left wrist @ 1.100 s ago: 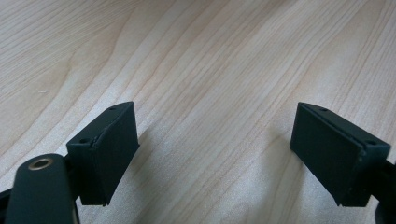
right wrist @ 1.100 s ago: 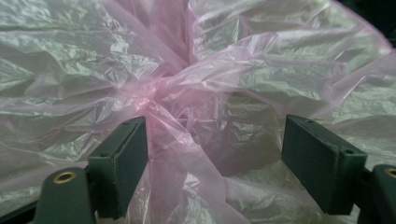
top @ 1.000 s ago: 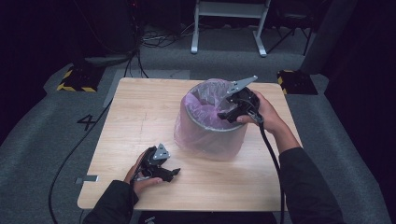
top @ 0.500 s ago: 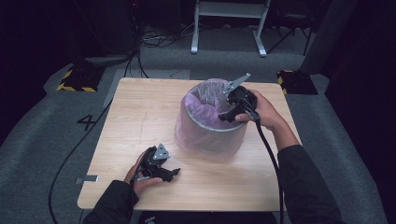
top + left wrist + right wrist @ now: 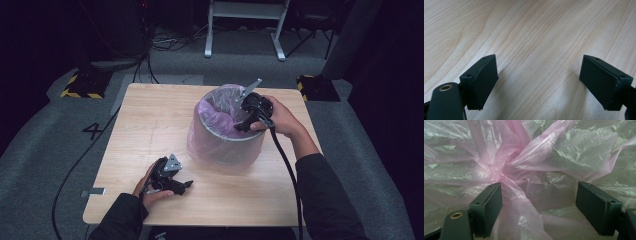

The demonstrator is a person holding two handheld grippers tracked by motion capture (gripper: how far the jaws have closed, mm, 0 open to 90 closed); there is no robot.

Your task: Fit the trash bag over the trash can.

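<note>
A round bin (image 5: 225, 147) lined with a pink plastic bag (image 5: 220, 117) stands on the wooden table (image 5: 150, 115), right of its middle. My right gripper (image 5: 239, 125) hangs over the bin's right rim, pointing down into it. It is open; crumpled pink bag film (image 5: 524, 170) bunches to a knot between and beyond its jaws, a fold lying against the left one. My left gripper (image 5: 186, 185) rests near the table's front edge, left of the bin. It is open over bare wood (image 5: 536, 45), with nothing between its jaws.
The table's front edge runs just below my left hand (image 5: 150, 192). A black cable (image 5: 287, 170) trails from the right gripper along the forearm. Beyond the table, on the grey floor, are cables (image 5: 170, 42), a white stand (image 5: 245, 25) and yellow-black striped blocks (image 5: 80, 85).
The right gripper has shifted slightly up and left over the bin's rim, deeper among the bag's folds. The left gripper has stayed where it was.
</note>
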